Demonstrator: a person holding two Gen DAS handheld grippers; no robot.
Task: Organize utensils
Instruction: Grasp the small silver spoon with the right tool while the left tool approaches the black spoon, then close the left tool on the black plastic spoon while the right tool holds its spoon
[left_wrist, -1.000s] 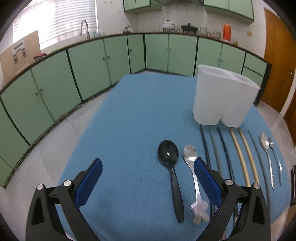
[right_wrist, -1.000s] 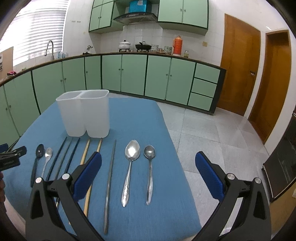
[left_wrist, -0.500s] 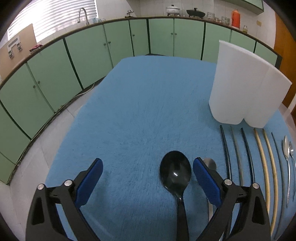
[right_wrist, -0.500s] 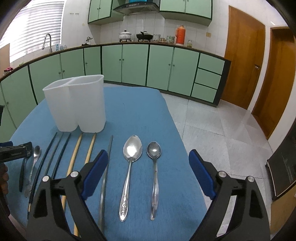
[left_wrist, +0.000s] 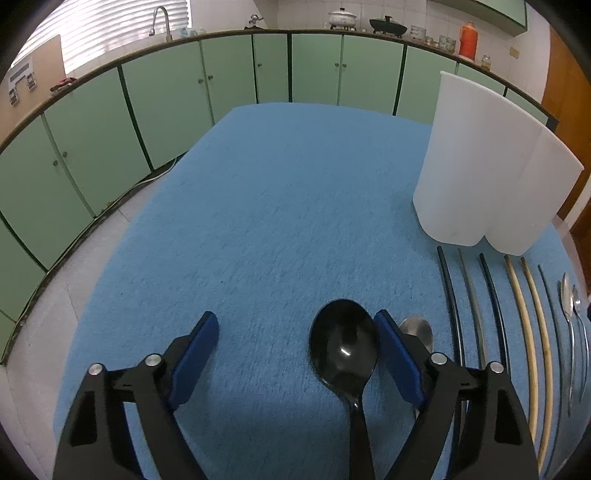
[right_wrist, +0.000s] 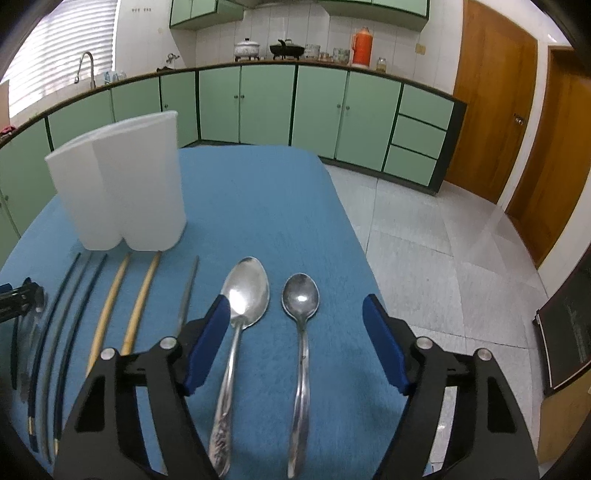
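My left gripper (left_wrist: 295, 332) is open, low over the blue table. A black spoon (left_wrist: 345, 350) lies between its fingers, close to the right finger (left_wrist: 397, 360). A small steel spoon (left_wrist: 419, 330) lies just right of that finger, partly hidden. My right gripper (right_wrist: 295, 314) is open over a large steel spoon (right_wrist: 247, 291) and a smaller steel spoon (right_wrist: 300, 297), both between its fingers. A white two-compartment holder (right_wrist: 118, 184) (left_wrist: 491, 177) stands upright behind a row of chopsticks (right_wrist: 110, 306) (left_wrist: 517, 314).
The blue cloth covers the table (left_wrist: 277, 203); its right edge (right_wrist: 354, 236) drops to the tiled floor. Green cabinets ring the room. The left gripper's tip (right_wrist: 18, 299) shows at the right wrist view's left edge.
Both grippers have moved forward and lower toward the table. The black spoon now sits between the left fingers, and the two steel spoons between the right fingers.
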